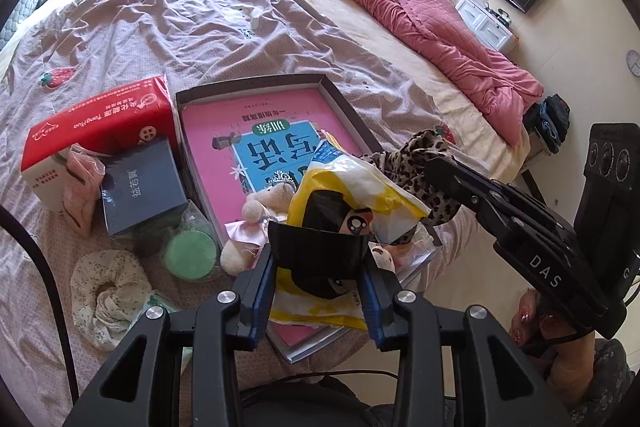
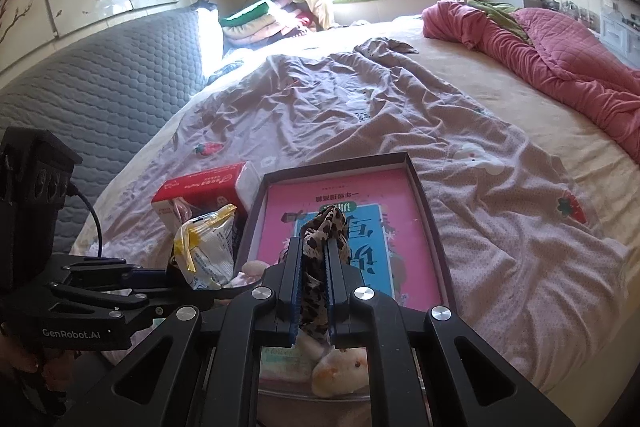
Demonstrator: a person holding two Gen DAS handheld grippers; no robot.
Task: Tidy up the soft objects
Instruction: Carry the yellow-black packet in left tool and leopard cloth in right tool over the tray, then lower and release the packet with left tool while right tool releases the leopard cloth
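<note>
Sorting looks half done: my left gripper (image 1: pixel 320 263) grasps a yellow packet (image 1: pixel 356 195), right gripper (image 2: pixel 314 255) clenches leopard cloth (image 2: pixel 326 227), clutter remains left of the tray (image 1: pixel 348 107).

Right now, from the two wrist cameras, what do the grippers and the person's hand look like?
Both are black plastic two-finger tools with blue-edged finger pads and silver round screws. The left gripper carries white "GenRobot.AI" lettering and a black cable at its camera block. The right gripper shows white "DAS" lettering and three round lenses on its block. The hand under it has glossy reddish nails and a grey patterned sleeve.
</note>
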